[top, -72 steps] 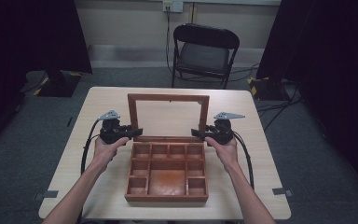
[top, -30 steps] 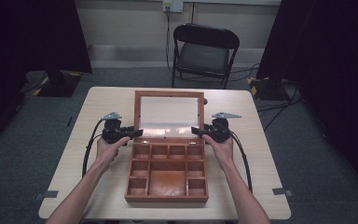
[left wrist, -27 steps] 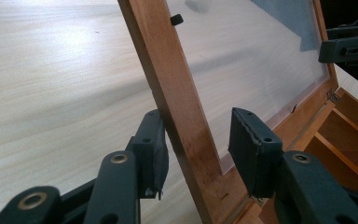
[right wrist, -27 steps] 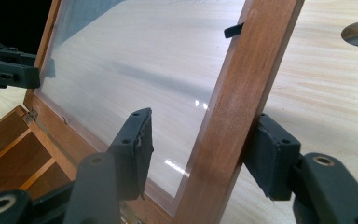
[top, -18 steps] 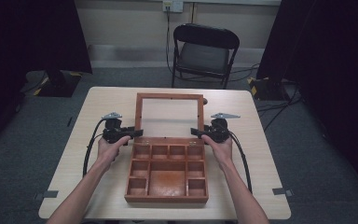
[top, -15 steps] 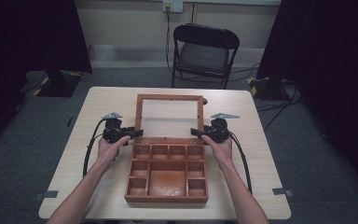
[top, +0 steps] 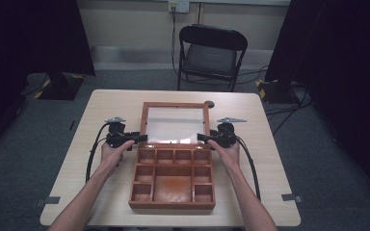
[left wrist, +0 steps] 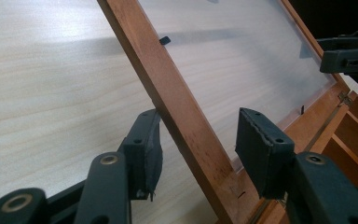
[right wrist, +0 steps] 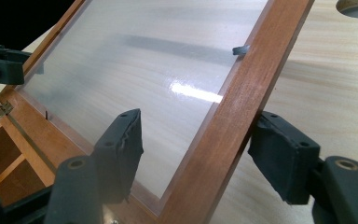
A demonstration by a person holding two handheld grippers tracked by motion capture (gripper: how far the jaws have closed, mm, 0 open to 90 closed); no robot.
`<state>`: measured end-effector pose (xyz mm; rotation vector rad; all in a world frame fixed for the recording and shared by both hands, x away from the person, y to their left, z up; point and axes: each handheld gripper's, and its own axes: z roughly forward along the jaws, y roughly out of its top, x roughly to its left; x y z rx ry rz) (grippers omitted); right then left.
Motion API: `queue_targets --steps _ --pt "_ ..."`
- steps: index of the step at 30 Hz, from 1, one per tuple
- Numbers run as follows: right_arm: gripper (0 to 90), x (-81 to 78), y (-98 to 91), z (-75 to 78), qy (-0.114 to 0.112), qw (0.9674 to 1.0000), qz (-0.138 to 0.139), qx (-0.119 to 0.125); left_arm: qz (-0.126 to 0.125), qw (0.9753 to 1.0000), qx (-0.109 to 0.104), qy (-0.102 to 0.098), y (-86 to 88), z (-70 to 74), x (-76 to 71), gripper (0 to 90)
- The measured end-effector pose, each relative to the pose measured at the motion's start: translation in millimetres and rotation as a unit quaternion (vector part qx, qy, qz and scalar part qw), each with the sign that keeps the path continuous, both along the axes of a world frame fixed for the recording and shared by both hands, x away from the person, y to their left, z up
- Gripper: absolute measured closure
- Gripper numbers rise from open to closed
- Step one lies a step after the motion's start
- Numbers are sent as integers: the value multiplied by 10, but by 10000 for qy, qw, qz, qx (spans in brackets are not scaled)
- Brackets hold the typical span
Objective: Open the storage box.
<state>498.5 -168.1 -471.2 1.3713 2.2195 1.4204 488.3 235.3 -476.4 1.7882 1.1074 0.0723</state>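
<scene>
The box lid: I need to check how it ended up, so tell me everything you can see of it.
The lid is a reddish-brown wooden frame around a clear pane; the pale table shows through. Hinged to the far edge of the compartmented box, it is swung fully open and leans back, low over the table. The left gripper and right gripper straddle its side rails, their jaws having just been opening: one pad meets or nearly meets each rail, the other stands clear.
</scene>
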Motion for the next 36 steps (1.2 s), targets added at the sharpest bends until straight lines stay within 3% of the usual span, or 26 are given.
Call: queue_targets --steps 6,8,9,14,24,25,30,36 --pt "336 3 -3 -9 20 10000 -3 -6 74 9999 -28 97 -8 -5 0 498" --pt "330 1 -4 -12 31 10000 -21 -39 119 9998 132 7 -21 -2 -7 472" --pt "321 3 -8 -15 80 10000 -14 -16 117 9997 203 -22 -29 1 -10 493" --pt "312 24 -34 -92 340 9992 -46 220 105 9999 82 104 -16 -43 -4 479" --pt "272 58 -70 -174 744 9961 -39 462 38 9999 147 75 -42 -35 -24 429" --pt "250 52 -67 -180 667 9972 -88 339 44 9999 132 74 -42 -29 -31 418" --pt "248 24 -76 -138 523 9985 -91 164 70 9999 148 55 -33 2 -59 362" --pt "235 -64 -183 -86 367 9990 -164 214 80 9994 335 47 67 42 -132 291"
